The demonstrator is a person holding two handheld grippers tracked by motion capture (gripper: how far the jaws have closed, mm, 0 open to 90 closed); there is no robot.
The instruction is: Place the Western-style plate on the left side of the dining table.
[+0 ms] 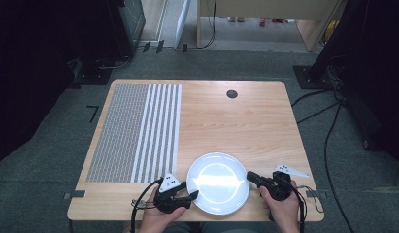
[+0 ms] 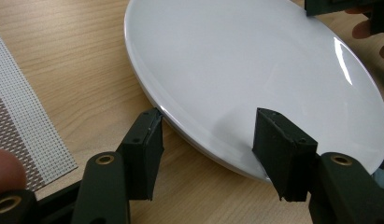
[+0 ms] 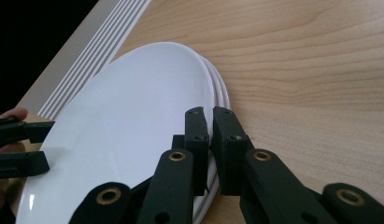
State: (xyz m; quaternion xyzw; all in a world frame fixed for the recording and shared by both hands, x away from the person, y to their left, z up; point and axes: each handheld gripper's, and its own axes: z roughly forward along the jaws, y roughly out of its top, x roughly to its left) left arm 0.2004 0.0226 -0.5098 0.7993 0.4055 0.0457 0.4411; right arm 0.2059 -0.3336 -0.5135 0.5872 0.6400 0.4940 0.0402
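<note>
Plates sit between both grippers, right jaws clamping rim.

Left hand-held gripper: jaws spread wide, near the worktop's front edge.
Right hand-held gripper: jaws nearly together, pinching a rim.

Left hand-held gripper has its jaws spread wide around the near rim of a white plate sitting on the wooden surface. There's a woven placemat off to the left.
</note>
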